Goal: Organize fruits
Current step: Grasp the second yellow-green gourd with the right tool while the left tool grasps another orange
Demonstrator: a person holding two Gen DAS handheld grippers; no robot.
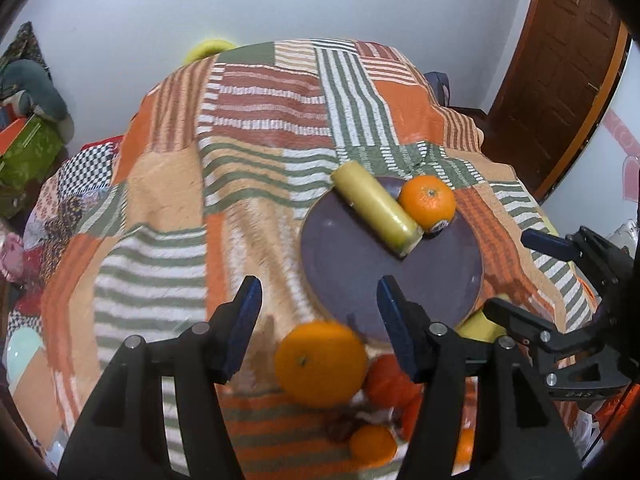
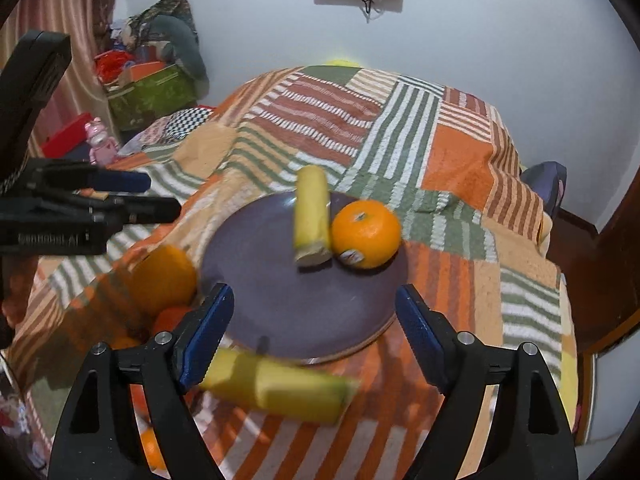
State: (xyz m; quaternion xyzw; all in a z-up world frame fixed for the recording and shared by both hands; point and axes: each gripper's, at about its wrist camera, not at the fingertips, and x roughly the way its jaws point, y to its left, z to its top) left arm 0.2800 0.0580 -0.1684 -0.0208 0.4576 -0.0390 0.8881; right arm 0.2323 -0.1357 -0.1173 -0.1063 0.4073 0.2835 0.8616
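Note:
A purple plate [image 1: 360,280] [image 2: 280,300] lies on the patchwork cloth and holds a yellow banana piece [image 1: 376,208] [image 2: 312,216] beside an orange [image 1: 428,202] [image 2: 366,234]. My left gripper [image 1: 320,324] is open above a large orange [image 1: 320,364] [image 2: 164,276] just off the plate's near edge. My right gripper [image 2: 316,336] is open above a second banana piece [image 2: 276,388] lying on the cloth before the plate. The right gripper [image 1: 516,276] shows at the right of the left wrist view, and the left gripper [image 2: 152,196] at the left of the right wrist view.
Smaller oranges [image 1: 372,444] and a reddish fruit [image 1: 390,380] lie on the cloth near the big orange. The cloth [image 1: 260,140] covers a rounded table. A brown door [image 1: 560,60] stands at the right, boxes and clutter [image 2: 148,80] at the left by the wall.

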